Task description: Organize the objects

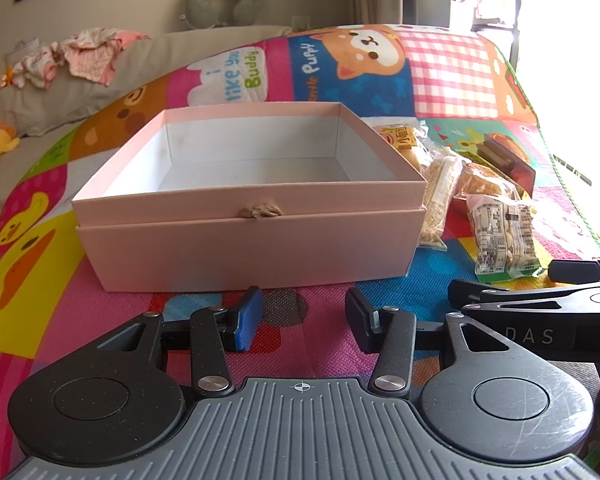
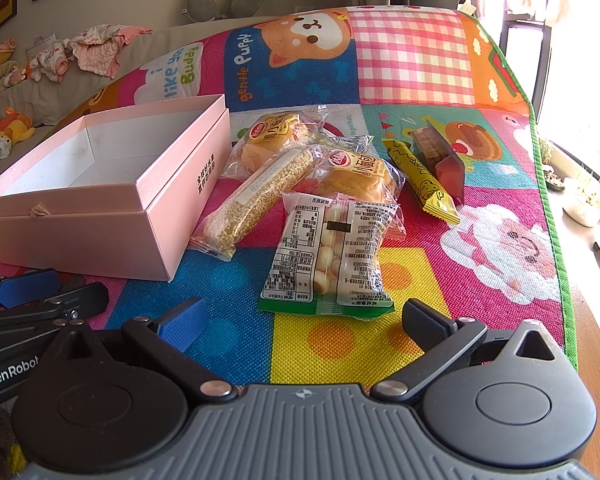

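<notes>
While both grippers hover low over the colourful cartoon-patterned play mat [image 2: 412,60], the open pink cardboard box [image 1: 252,240] sits just ahead of the left gripper [image 1: 304,322], its jaws moderately apart and empty. Beside the box lie snack packets; the clear bag of white round candies [image 2: 332,256] lies nearest the right gripper [image 2: 304,322], whose jaws gape wide, empty.
</notes>
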Available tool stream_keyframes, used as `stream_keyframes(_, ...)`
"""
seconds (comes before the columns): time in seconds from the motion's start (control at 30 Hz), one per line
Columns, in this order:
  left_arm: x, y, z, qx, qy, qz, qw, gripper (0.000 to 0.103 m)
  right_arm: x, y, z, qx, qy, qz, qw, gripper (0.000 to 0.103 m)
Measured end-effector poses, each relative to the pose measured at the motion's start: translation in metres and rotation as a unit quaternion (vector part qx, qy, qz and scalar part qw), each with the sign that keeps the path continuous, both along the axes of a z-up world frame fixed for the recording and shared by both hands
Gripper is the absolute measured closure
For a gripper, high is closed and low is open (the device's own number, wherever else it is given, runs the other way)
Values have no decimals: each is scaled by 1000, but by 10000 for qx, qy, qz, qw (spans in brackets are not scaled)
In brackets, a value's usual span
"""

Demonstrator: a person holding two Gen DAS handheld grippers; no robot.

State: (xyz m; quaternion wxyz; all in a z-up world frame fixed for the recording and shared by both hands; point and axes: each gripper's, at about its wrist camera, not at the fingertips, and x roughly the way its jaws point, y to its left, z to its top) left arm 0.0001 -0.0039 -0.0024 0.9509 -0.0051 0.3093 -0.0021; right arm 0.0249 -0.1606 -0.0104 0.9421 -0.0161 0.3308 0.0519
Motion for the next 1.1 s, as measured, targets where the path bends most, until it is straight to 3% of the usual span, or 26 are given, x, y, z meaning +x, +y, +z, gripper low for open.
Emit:
stream_keyframes(0.73,-1,0,-1,-27,2,5,10000,51,1,1,-1,59,-12,43,10000,0)
stream_keyframes(0.97,-1,-3,-1,98,2,11,10000,51,6,-8,5,10,336,479,9983,0)
stream_keyframes(1.1,-1,-5,-1,159,0,15,9999,51,8,-6,7,-65,436,443,9980,0)
